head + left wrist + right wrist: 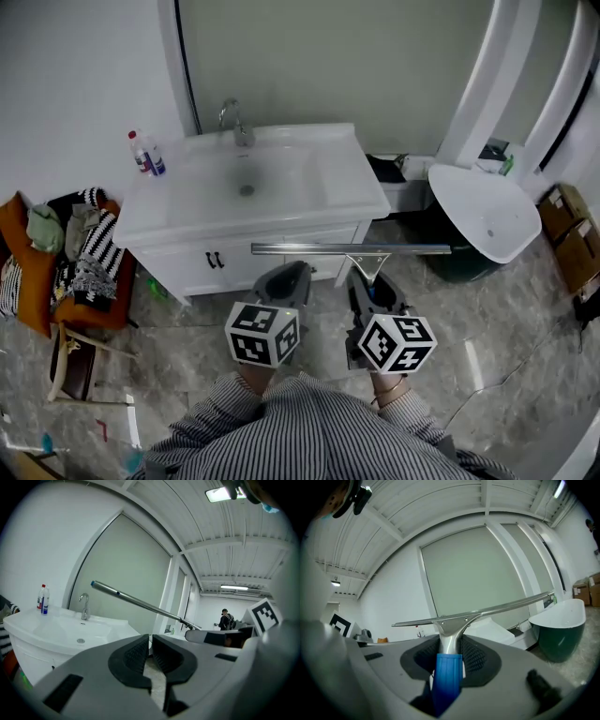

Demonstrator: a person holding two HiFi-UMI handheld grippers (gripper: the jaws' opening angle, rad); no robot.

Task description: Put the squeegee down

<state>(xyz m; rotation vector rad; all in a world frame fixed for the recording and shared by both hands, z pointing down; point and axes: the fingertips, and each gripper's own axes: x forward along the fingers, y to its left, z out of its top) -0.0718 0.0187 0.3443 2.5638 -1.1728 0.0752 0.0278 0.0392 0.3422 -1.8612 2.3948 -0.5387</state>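
The squeegee (pixel 319 249) has a long metal blade bar and a blue handle (pixel 447 677). It is held level in front of the white vanity, with my right gripper (pixel 375 289) shut on its neck and handle. In the right gripper view the bar (pixel 487 611) spans the frame just beyond the jaws. My left gripper (pixel 284 281) hangs beside it on the left, its jaws together with nothing between them. In the left gripper view the squeegee bar (pixel 140 604) crosses above the left gripper (pixel 151 645).
A white vanity with sink (pixel 337 187), faucet (pixel 234 117) and a small bottle (pixel 145 155) stands straight ahead. A white basin on a dark base (pixel 487 211) is at the right, with cardboard boxes (pixel 572 234) beyond. Clothes (pixel 75 253) and a stool (pixel 75 366) lie at the left.
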